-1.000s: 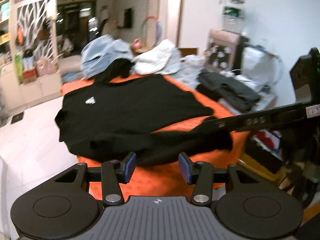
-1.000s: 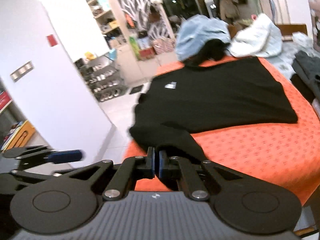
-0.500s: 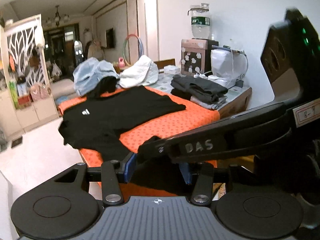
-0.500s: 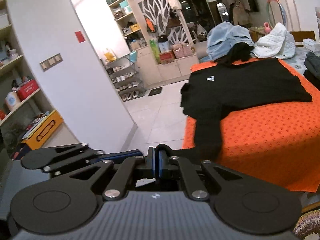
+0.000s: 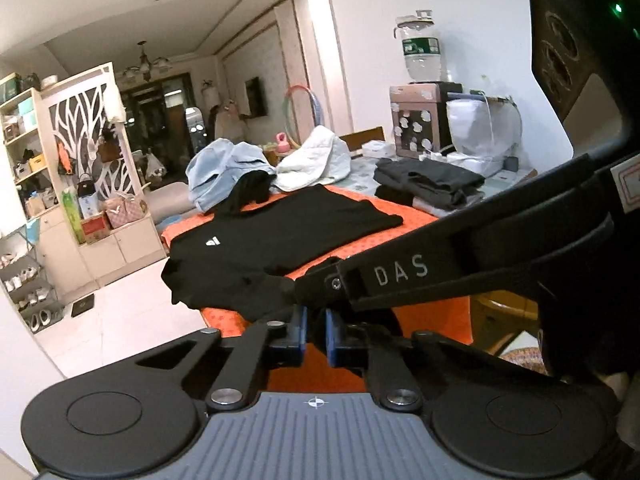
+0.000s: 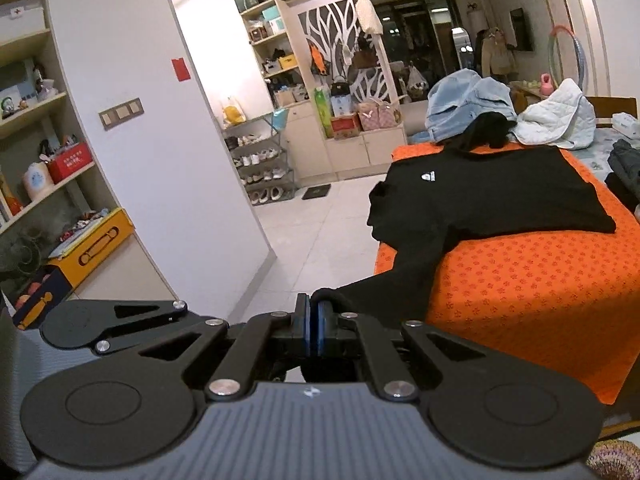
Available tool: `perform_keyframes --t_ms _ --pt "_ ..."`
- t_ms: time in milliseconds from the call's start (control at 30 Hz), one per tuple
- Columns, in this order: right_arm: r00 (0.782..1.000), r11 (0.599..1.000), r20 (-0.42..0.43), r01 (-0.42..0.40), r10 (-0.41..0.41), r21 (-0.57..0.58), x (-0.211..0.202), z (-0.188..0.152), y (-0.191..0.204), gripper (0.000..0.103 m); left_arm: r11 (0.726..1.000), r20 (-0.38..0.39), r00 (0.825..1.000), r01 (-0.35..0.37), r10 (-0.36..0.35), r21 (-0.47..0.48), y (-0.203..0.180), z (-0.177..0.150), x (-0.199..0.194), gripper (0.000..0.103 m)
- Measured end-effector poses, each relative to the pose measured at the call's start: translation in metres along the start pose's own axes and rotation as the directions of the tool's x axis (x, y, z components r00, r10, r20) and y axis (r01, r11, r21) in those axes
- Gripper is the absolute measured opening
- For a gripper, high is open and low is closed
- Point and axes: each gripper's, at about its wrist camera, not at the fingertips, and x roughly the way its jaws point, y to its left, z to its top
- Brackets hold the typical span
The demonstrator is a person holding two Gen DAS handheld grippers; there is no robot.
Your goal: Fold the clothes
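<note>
A black long-sleeved shirt [image 5: 280, 236] with a small white logo lies spread on the orange-covered table [image 5: 404, 236]. One sleeve trails off the near corner toward me. In the right wrist view the shirt [image 6: 492, 200] lies on the orange cover [image 6: 540, 280], and my right gripper [image 6: 313, 320] is shut on the end of that sleeve. My left gripper [image 5: 316, 332] has its blue pads [image 5: 299, 330] closed on black sleeve fabric just below the right gripper's tip [image 5: 316, 284], whose black body crosses the left wrist view.
Light blue and white clothes [image 5: 228, 168] are heaped at the table's far end. A folded dark stack [image 5: 428, 184] sits to the right, near a water dispenser [image 5: 420, 60]. White tiled floor [image 6: 304, 232], a shoe rack [image 6: 260, 168] and shelves lie to the left.
Both grippers have pulled back and up from the table, drawing the sleeve off the corner. My left gripper, open earlier, has closed on the sleeve beside the right one.
</note>
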Motion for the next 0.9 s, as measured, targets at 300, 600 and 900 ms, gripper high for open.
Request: perform_keyframes --t_ms 300,600,900 --pt "0.999 0.999 0.024 -0.041 0.040 0.013 -0.008 0.001 -0.023 0.017 0.991 -0.032 0.999 -0.004 0.000 -0.136 0.006 0.006 0.001 0.004" --pt "0.999 0.998 -0.008 0.037 -0.036 0.051 -0.032 -0.024 -0.053 0.022 0.964 -0.062 0.998 -0.020 0.004 -0.264 0.016 0.011 0.004 0.004" --pt "0.996 0.997 -0.032 0.080 -0.080 0.003 -0.029 -0.053 -0.053 0.038 0.966 -0.094 0.995 -0.036 0.012 -0.258 0.000 0.017 0.009 0.004"
